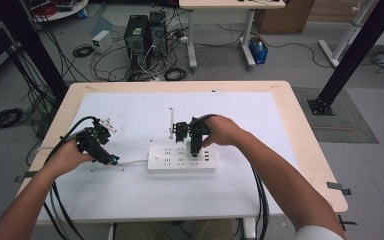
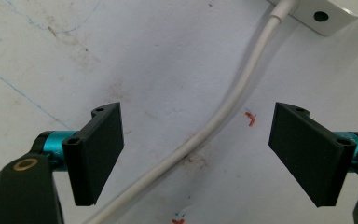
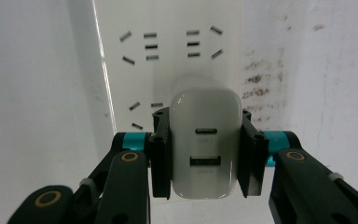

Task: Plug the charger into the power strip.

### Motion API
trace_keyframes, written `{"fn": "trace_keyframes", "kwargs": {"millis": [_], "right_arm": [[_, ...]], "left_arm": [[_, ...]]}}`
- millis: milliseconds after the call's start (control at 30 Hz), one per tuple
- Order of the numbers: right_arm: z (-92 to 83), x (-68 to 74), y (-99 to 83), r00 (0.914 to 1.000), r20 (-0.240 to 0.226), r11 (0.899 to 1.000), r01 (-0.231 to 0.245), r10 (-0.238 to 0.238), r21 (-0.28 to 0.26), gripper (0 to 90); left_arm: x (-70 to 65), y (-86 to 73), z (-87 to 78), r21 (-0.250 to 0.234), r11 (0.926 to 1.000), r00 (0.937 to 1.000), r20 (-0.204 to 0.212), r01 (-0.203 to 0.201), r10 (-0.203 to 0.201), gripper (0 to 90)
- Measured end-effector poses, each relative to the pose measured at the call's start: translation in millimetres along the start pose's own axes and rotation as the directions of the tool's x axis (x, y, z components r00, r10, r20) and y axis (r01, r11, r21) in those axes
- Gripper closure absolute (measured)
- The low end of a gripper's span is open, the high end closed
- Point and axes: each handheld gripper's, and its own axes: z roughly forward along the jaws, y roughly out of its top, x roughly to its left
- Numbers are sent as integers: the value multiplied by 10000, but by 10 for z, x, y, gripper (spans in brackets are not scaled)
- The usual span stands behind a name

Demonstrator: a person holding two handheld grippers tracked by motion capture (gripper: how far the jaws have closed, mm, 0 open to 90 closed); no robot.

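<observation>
We count one white power strip (image 1: 181, 159) at the centre of the high view, with one white cable (image 2: 223, 107) leaving it. One white charger (image 3: 205, 142) sits low in the right gripper view. Two grippers: left gripper (image 1: 99, 146), right gripper (image 1: 195, 141).

The high view is evenly and softly lit from above, with the white sheet covering the wooden table (image 1: 145, 107) bright at centre frame and the cluttered floor along the top edge dimmer and slightly bowed. In the left gripper view the light is flat, and the black jaws at the bottom corners look sharp. In the right gripper view the glossy white rectangular charger block (image 3: 205, 140) carries soft glare on its rounded top, and the white power strip (image 3: 168, 46) behind it is slightly blurred, with grey shading down the left side.
</observation>
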Motion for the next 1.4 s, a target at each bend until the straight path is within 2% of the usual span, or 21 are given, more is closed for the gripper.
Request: {"fn": "trace_keyframes", "kwargs": {"millis": [33, 133, 167, 367, 400, 467, 567, 600, 633, 800, 867, 900, 1000, 1033, 1100, 1133, 1200, 1267, 1400], "right_arm": [[21, 10, 10, 10000, 23, 9998, -61, 60, 191, 631], [30, -35, 15, 9998, -182, 9999, -41, 43, 132, 631], [27, -44, 15, 9994, -283, 9996, -213, 218, 162, 630], [37, -145, -11, 9949, -898, 9989, -465, 467, 45, 631], [37, -137, -6, 9953, -849, 9989, -466, 472, 90, 631], [44, -80, 5, 9988, -471, 9998, -104, 111, 140, 631], [53, 1, 19, 9996, 22, 9988, 272, -273, 403, 631], [52, 19, 29, 9998, 70, 9983, 177, -181, 557, 632], [61, 11, 40, 9992, 84, 9978, 384, -389, 540, 632], [68, -10, 71, 9995, -65, 9973, 300, -296, 667, 631], [76, -61, 78, 9991, -366, 9978, 214, -191, 635, 631], [77, -84, 70, 9987, -502, 9983, 4, 26, 582, 630], [91, -164, 54, 9946, -1006, 9988, -219, 261, 427, 630], [93, -152, 57, 9950, -964, 9986, -210, 255, 476, 630], [108, -74, 80, 9987, -476, 9978, 189, -159, 636, 631], [112, -61, 74, 9989, -374, 9977, 292, -270, 605, 631], [117, -80, 54, 9986, -471, 9986, 252, -231, 460, 631], [112, -81, 56, 9984, -566, 9985, 111, -81, 538, 629], [124, -107, 30, 9977, -638, 9995, 252, -240, 187, 626]], "left_arm": [[2, 3, -3, 86, 9999, 10000, 21, -82, 82, 180], [-5, 6, 3, 10, 10000, 10000, 59, -37, 37, 180], [-6, 5, 5, -50, 10000, 10000, 44, 29, -29, 180], [17, -3, 10, -19, 10000, 10000, 51, 78, -78, 180], [19, -4, 13, -3, 9999, 9999, 51, 101, -101, 180], [25, -1, 22, 38, 10000, 9999, 87, 75, -75, 180], [20, 11, 29, 9, 10000, 9999, 81, 74, -74, 180], [16, 15, 29, -51, 9999, 9999, 91, 89, -89, 180], [11, 20, 25, -50, 9999, 9999, 114, 105, -105, 180], [1, 23, 27, -51, 10000, 9999, 83, 86, -85, 180], [6, 23, 21, 17, 10000, 10000, 95, 9, -9, 180], [1, 18, 23, -31, 10000, 9999, 89, 88, -87, 180], [2, 10, 21, 13, 9999, 9999, 110, 104, -104, 180], [2, 4, 28, -28, 9999, 9998, 91, 154, -153, 180], [15, 6, 35, 74, 9998, 9998, 86, 166, -166, 180], [25, 9, 40, 102, 9999, 9999, 80, 118, -119, 180], [15, 16, 45, 71, 9999, 9999, 86, 133, -134, 180], [5, 21, 47, 35, 9999, 9999, 88, 124, -124, 180], [16, 18, 42, -71, 9996, 9996, 47, 269, -269, 180]]}}
